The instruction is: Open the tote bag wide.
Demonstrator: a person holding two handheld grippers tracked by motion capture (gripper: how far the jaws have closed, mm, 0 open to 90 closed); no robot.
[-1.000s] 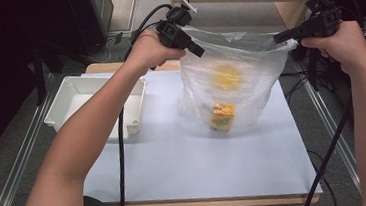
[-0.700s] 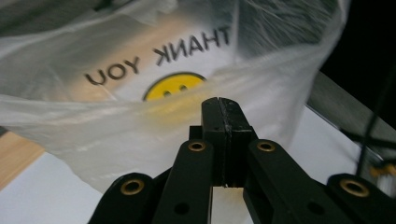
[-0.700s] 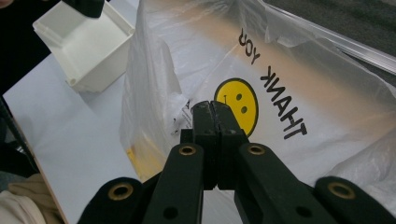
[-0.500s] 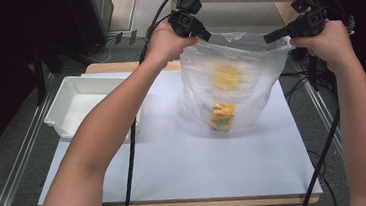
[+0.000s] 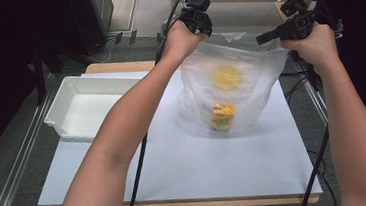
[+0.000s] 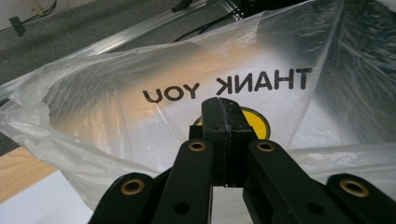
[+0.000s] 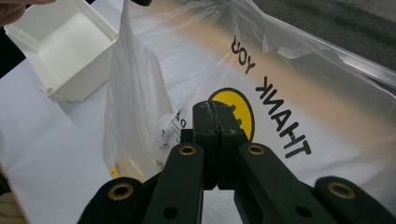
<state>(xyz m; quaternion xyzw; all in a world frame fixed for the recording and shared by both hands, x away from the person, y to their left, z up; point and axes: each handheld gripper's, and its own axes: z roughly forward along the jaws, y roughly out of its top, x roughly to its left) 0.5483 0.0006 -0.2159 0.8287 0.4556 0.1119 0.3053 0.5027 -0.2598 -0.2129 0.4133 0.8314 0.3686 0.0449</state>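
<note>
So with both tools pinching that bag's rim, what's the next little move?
Probably lift it slightly: both tools are shut on the bag rim, yet the carton inside keeps its base on the table.

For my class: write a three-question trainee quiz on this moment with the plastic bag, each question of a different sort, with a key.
1. True or false: the white bin holds the yellow carton.
2. What does each tool grip: A) the bin's rim, B) the plastic bag, C) a cable?
3. Fill in: the bag's printed words are "THANK ___".

Key:
1. False; the carton stands inside the bag on the white sheet.
2. B; the left tool and right tool each pinch the bag's top edge, holding its mouth apart.
3. YOU, seen mirrored in the left gripper view.
</note>
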